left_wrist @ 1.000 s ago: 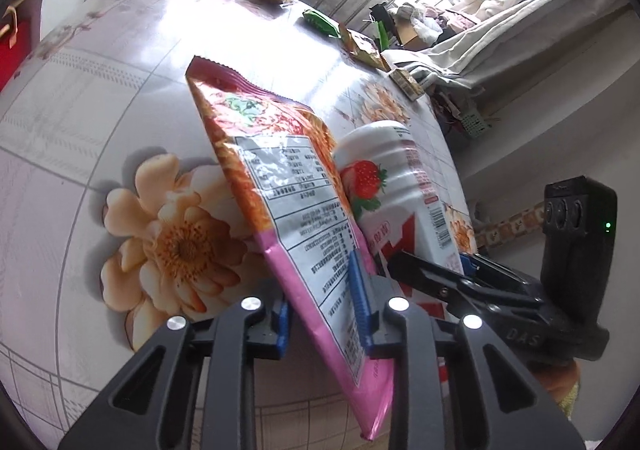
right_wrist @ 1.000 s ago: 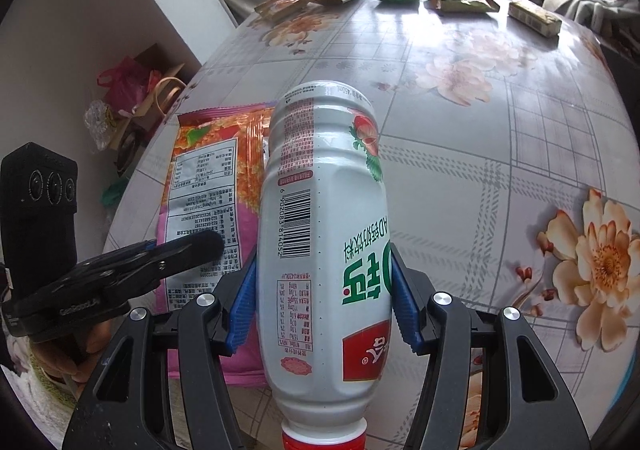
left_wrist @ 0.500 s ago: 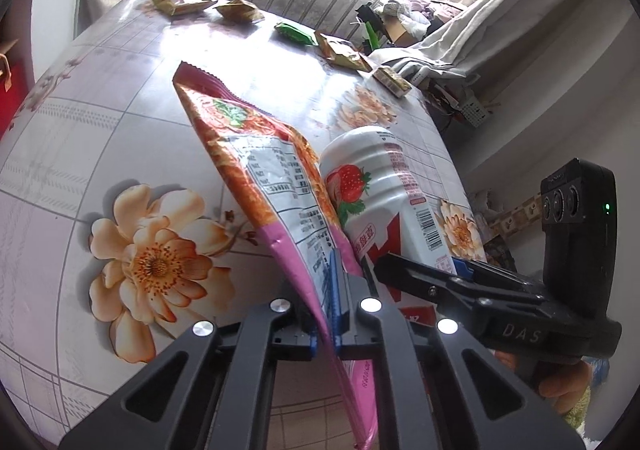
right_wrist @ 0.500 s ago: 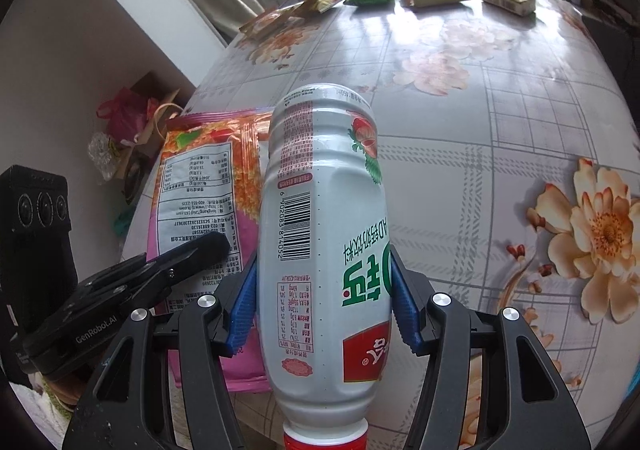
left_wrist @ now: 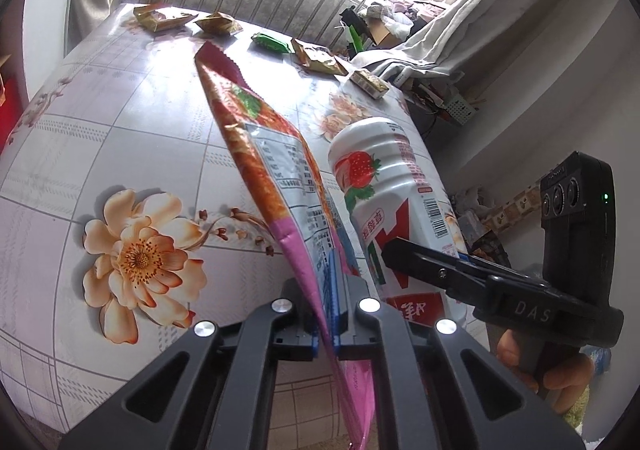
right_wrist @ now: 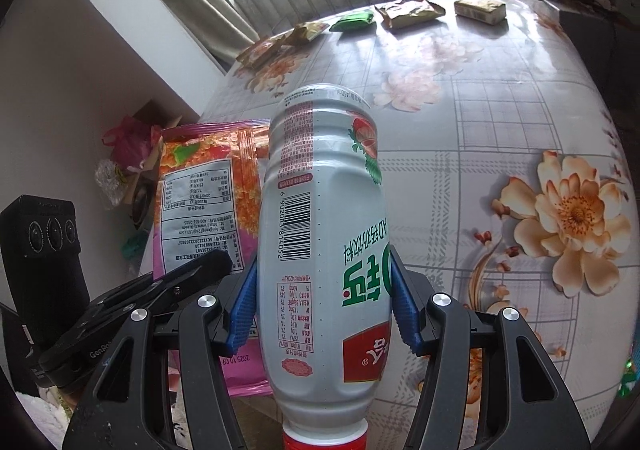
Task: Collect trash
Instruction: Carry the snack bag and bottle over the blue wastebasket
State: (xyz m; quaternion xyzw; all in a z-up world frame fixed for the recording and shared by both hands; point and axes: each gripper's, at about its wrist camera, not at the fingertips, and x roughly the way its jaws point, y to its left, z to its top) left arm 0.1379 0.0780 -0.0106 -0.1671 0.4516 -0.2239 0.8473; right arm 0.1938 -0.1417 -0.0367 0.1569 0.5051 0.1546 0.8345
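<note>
Transport step. Left tongs (left_wrist: pixel 328 330) pinch the pink-orange foil snack bag (left_wrist: pixel 276 165); right tongs (right_wrist: pixel 322 314) clamp the white plastic strawberry-drink bottle (right_wrist: pixel 320 234). Next: carry both to a bin, apparently out of view.

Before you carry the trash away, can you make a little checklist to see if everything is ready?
1. Left gripper has the snack bag pinched tight: ok, the pads are shut on its pink lower edge.
2. Right gripper has the white bottle held: ok, both blue pads press its sides.
3. Bottle cap on: ok, a red cap shows at the bottom end.
4. Bag and bottle lifted off the table: ok.
5. All trash collected: not ok, wrappers like the green packet lie on the far edge.
6. Trash bin ready: cannot tell, none is in view.
</note>
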